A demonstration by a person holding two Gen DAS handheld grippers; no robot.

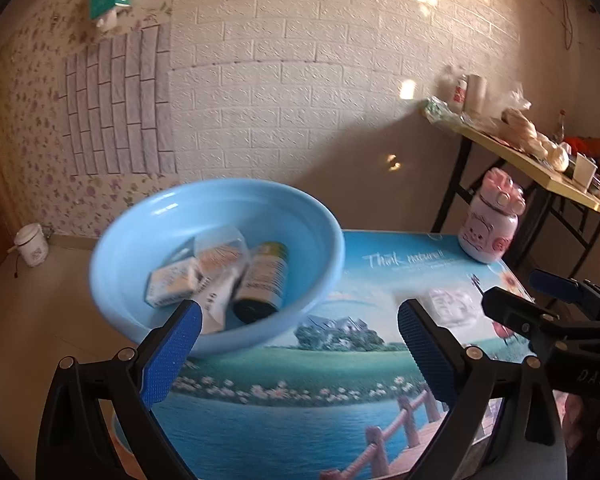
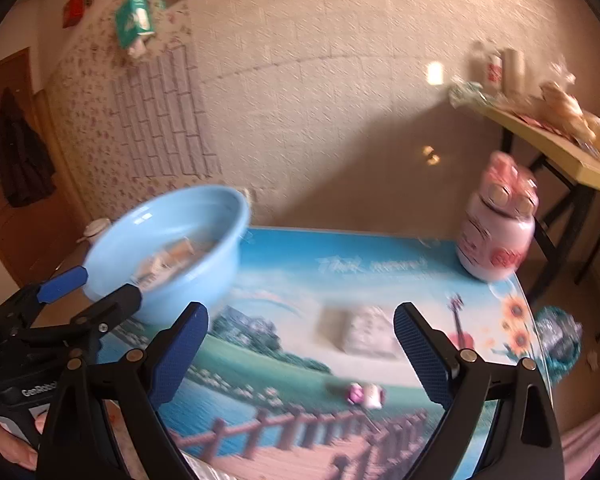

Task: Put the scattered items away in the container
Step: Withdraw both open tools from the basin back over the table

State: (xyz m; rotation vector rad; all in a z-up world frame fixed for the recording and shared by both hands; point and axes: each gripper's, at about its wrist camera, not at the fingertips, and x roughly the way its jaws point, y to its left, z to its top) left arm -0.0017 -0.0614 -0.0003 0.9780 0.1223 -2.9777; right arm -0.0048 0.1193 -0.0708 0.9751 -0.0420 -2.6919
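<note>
A light blue bowl [image 1: 148, 240] stands at the table's far left and holds a small box [image 1: 172, 282], a dark-capped bottle [image 1: 262, 284] and a white tube [image 1: 220, 280]. The bowl also shows in the right wrist view [image 2: 204, 264]. My left gripper [image 1: 300, 344] is open and empty, just in front of the bowl. My right gripper [image 2: 300, 348] is open and empty above a flat white packet [image 2: 364, 334], which shows in the left wrist view [image 1: 452, 306] too. A small pink and white item [image 2: 366, 394] lies nearer on the table.
A pink and white jar [image 2: 496, 232] stands at the table's far right corner. A side table [image 1: 540, 164] with bags and cups stands at the right. A crumpled teal and silver wrapper [image 2: 560, 336] sits beyond the table's right edge. The wall is close behind.
</note>
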